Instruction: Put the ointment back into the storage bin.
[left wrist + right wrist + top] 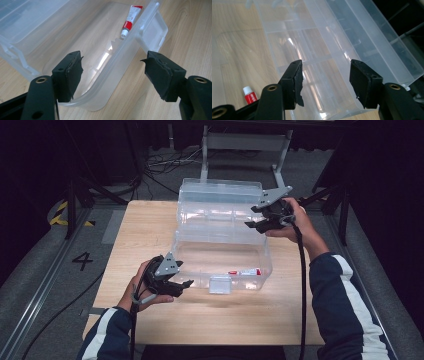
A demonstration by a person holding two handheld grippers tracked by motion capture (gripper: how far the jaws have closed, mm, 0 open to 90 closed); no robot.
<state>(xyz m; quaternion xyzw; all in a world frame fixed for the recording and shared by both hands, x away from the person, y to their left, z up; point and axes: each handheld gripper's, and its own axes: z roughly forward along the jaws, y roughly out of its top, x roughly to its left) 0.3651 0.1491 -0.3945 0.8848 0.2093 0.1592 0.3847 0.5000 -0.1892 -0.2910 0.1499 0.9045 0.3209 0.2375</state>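
Item: my left gripper [113, 75]. Jaws released, nothing clasped; they straddle the near front rim of the clear plastic storage box [186, 251] without pressing on it.

Item: my right gripper [325, 82]. Jaws released, poised over the box's raised transparent lid [362, 42], apart from it.

Item: red-and-white squeeze tube [131, 20]. Lies flat on the box floor, near the front wall, beside the latch flap [155, 32].

Item: pale wooden tabletop [150, 220]. Carries the open box.

Status, as I judge it: tube is already inside; lid is not yet lowered and latch not yet fastened.
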